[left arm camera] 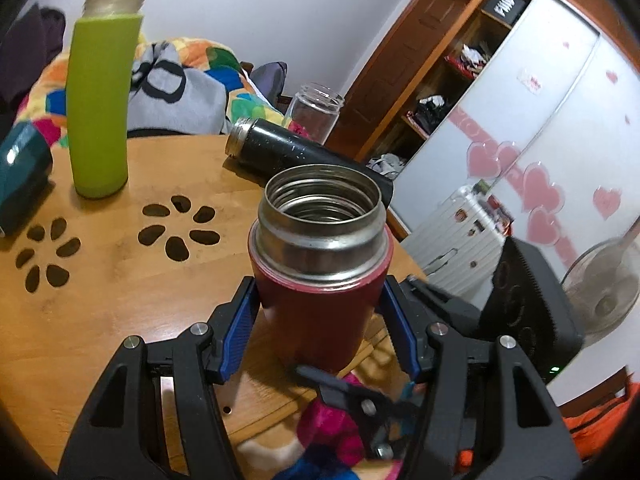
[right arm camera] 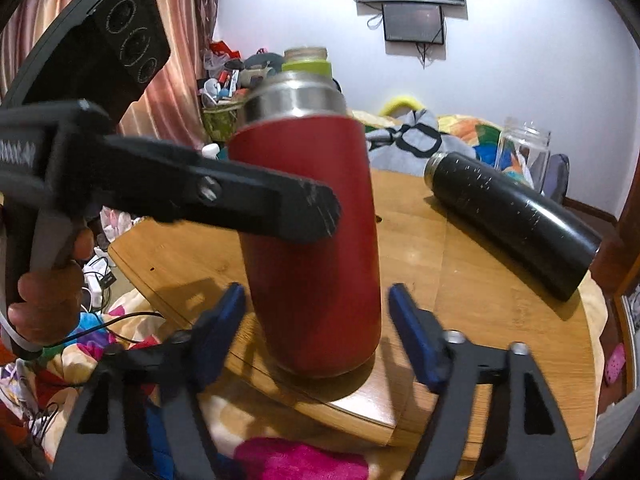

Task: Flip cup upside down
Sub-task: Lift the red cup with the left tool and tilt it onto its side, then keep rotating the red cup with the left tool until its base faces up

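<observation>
The cup is a red steel tumbler (left arm camera: 320, 304) with a bare metal mouth, standing upright and open end up near the table's edge; it also shows in the right wrist view (right arm camera: 312, 240). My left gripper (left arm camera: 318, 328) is shut on its body, blue pads on both sides; one of its fingers (right arm camera: 260, 204) crosses the cup in the right wrist view. My right gripper (right arm camera: 316, 332) is open, its blue pads either side of the cup's lower part with gaps. Its tip (left arm camera: 344, 396) shows low in the left wrist view.
On the wooden table (left arm camera: 100, 300) a black flask (right arm camera: 516, 220) lies on its side, a green bottle (left arm camera: 100, 108) stands upright, a glass jar (left arm camera: 316, 110) stands behind, and a teal cup (left arm camera: 20, 180) lies at left. Bedding surrounds the table.
</observation>
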The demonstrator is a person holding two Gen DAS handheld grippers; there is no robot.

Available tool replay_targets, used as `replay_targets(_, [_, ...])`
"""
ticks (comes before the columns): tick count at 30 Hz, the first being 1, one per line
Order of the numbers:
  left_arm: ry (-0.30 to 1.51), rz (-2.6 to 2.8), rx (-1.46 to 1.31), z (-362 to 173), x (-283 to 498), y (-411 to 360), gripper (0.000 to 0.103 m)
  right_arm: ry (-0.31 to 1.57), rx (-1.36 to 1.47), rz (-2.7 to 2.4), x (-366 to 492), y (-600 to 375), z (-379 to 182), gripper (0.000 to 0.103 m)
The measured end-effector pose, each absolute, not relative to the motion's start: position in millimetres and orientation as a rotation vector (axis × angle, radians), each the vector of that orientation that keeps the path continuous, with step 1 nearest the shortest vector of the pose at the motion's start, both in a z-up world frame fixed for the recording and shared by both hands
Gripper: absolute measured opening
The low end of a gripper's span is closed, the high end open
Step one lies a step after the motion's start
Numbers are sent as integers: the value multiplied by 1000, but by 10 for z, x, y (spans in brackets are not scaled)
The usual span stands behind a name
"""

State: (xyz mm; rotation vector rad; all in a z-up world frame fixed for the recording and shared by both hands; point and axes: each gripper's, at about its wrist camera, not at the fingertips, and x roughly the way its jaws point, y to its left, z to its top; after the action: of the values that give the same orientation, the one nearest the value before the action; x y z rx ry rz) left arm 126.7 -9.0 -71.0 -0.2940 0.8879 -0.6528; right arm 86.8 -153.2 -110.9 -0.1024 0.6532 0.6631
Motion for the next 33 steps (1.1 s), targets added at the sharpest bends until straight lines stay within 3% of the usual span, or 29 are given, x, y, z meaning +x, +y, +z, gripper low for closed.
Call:
replay_targets(10, [893, -663, -385, -786, 1357, 129, 61, 634, -140, 653, 945, -1421, -1101, 61])
replay_targets(20, [935, -634, -521, -1023, 1492, 355, 68, 615, -135, 625, 932, -1318, -1092, 59])
replay_targets(33, [898, -532, -422, -1036, 1437, 361, 75, 625, -134, 627, 922, -1284, -1096, 59])
